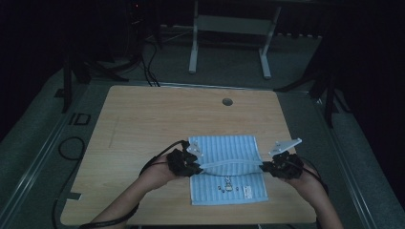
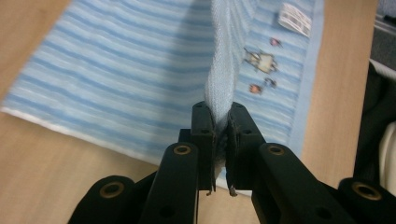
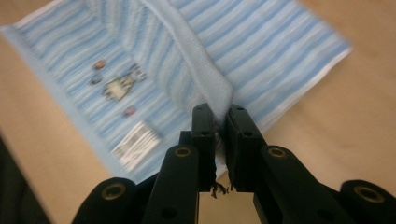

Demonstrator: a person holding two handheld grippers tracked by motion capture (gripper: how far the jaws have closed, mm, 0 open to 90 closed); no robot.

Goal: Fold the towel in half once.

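A light blue striped towel point(image 1: 228, 171) lies on the wooden table point(image 1: 143, 119), with a small embroidered figure point(image 2: 260, 60) and a white label point(image 3: 136, 142) near its front edge. Its far edge is lifted and stretched as a band between both grippers. My left gripper point(image 1: 193, 162) is shut on the towel's left corner point(image 2: 219, 100), at the towel's left side. My right gripper point(image 1: 266, 167) is shut on the towel's right corner point(image 3: 219, 95), at the right side. In both gripper views the cloth is pinched between the black jaws.
A round cable hole point(image 1: 227, 101) sits near the table's far edge. Beyond the table stands a white frame point(image 1: 229, 28) on the floor. Cables point(image 1: 71, 148) trail off the left side. Bare wood surrounds the towel.
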